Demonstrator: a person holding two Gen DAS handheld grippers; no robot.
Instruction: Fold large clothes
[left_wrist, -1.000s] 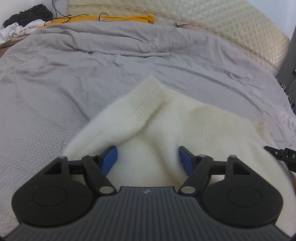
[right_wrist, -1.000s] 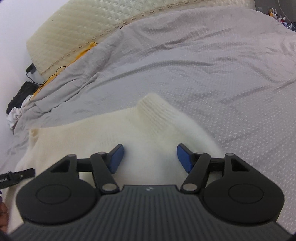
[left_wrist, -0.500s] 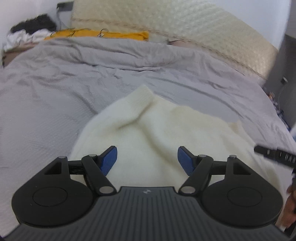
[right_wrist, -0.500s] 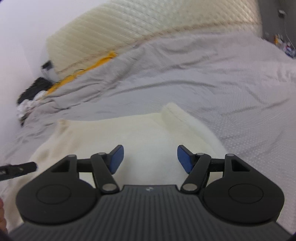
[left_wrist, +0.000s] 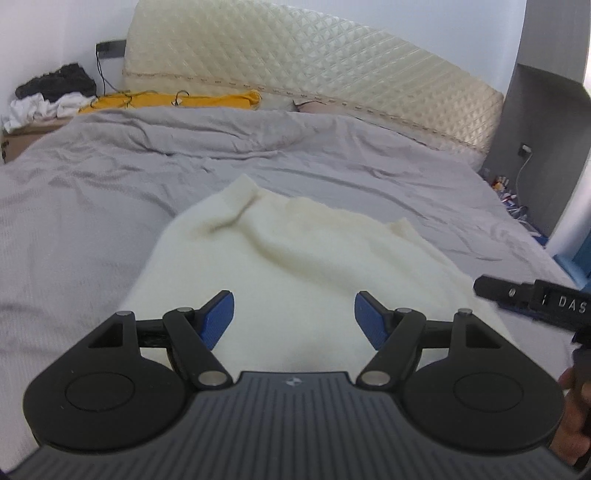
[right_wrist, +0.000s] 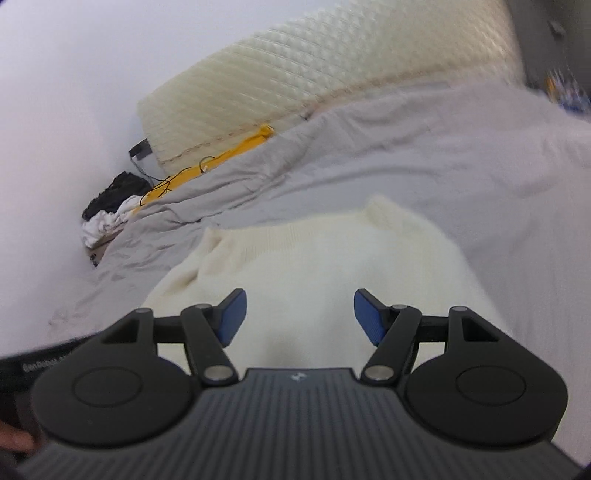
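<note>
Above the grey bed, both grippers tilted down.
My left gripper and right gripper gape wide, empty; cream sweater runs lengthwise toward the headboard.

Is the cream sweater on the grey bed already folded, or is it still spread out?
Partly folded, it seems: the cream sweater lies as a compact shape on the grey duvet, no sleeves spread out. Its near part is hidden.

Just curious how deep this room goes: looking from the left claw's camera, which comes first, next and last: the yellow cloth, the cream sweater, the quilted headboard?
1. Cream sweater: right under the left claw, on the grey bedcover.
2. Yellow cloth: far end of the bed, towards the left.
3. Quilted headboard: behind the yellow cloth, against the wall.
</note>
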